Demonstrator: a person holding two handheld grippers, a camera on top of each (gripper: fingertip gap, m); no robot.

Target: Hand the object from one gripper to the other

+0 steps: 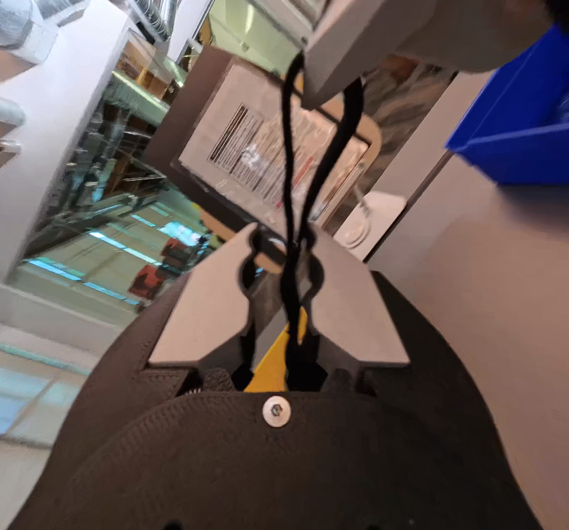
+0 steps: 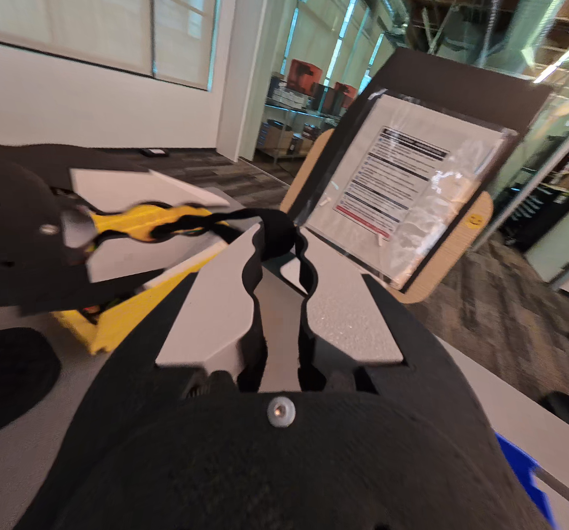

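Cord [image 2: 221, 222], black and looped, spans both claws: right claw [image 2: 278, 238] clamped on its far bunched end, left claw [image 1: 284, 244] closed on the near strands. Printed sheet [image 2: 397, 182] in a clear sleeve stands beyond, writing blurred. Blue bin [image 1: 523, 121] sits far right on the worktop [image 1: 477, 268], contents hidden.

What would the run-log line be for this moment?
phase: mid-handover | object: black cord | left hand-held gripper: cord between fingers | right hand-held gripper: tips on cord | blue bin: beside
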